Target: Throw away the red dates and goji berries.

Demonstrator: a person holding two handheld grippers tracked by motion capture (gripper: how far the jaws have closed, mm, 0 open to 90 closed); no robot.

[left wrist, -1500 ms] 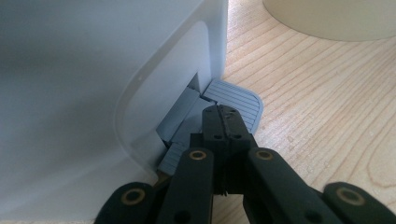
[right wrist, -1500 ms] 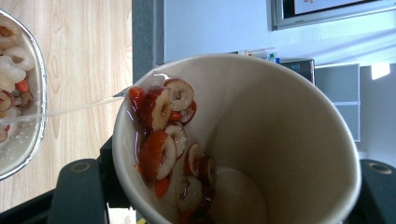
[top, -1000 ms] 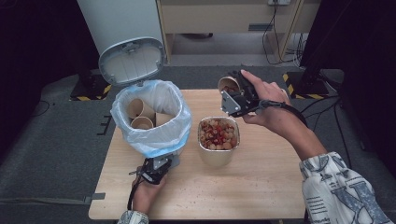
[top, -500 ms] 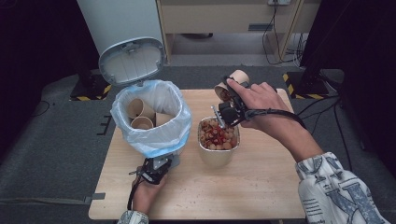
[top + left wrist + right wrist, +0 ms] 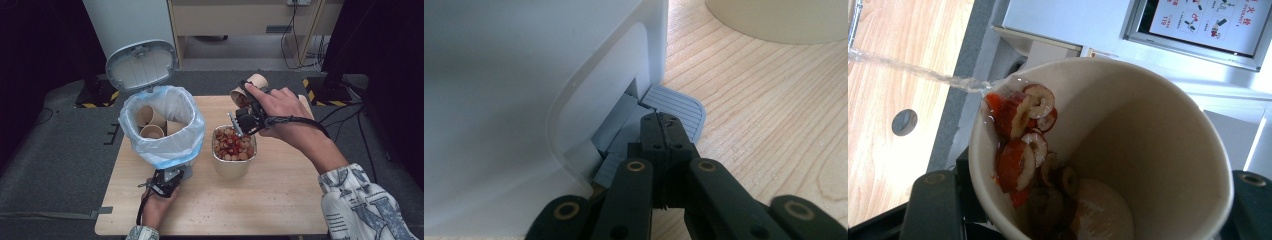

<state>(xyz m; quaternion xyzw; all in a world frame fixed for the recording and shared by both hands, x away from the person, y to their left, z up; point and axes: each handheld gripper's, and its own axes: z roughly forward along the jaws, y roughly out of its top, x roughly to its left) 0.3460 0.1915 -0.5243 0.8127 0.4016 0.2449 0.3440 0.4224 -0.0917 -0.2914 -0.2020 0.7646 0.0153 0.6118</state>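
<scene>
1. Paper cup (image 5: 248, 90), tipped over the bowl (image 5: 234, 152), is grasped by the right hand-held gripper (image 5: 243, 118) above the worktop (image 5: 280, 200).
2. Left hand-held gripper (image 5: 663, 131), jaws clenched, presses the bin (image 5: 524, 75) pedal (image 5: 676, 107).
3. Cup (image 5: 1128, 150) sits between the right jaws, pouring liquid and date slices (image 5: 1020, 135).

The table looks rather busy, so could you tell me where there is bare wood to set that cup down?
Bare table lies right of and in front of the foil tray, under the right forearm. The left is crowded: the bin and the left tool on its pedal. The right tool tips the cup.
</scene>
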